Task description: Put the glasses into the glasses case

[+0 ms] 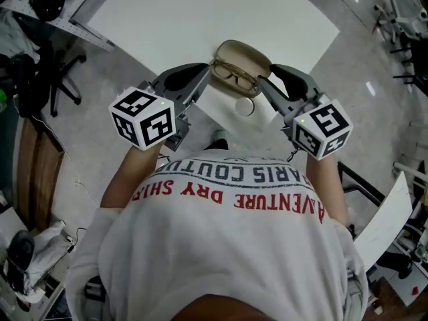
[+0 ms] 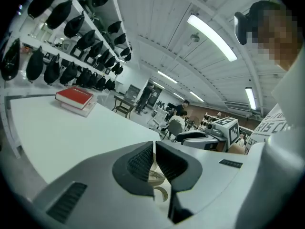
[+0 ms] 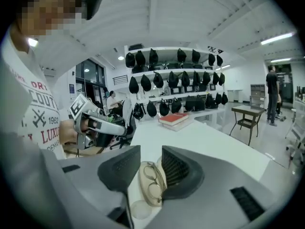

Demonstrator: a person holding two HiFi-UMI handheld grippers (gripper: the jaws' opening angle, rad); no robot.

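The head view looks steeply down past the person's shirt (image 1: 227, 246) onto the white table (image 1: 200, 19). Each gripper view sits low behind its own jaws, facing across the table toward the other; all share the open glasses case (image 1: 242, 49)

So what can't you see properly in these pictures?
- Left gripper view: its fingers hide nearly all of the glasses case.
- Head view: the pale round thing beside the case is too small to name.
- Left gripper view: the red book has print too small to read.
- Head view: whether the glasses are folded; too small.
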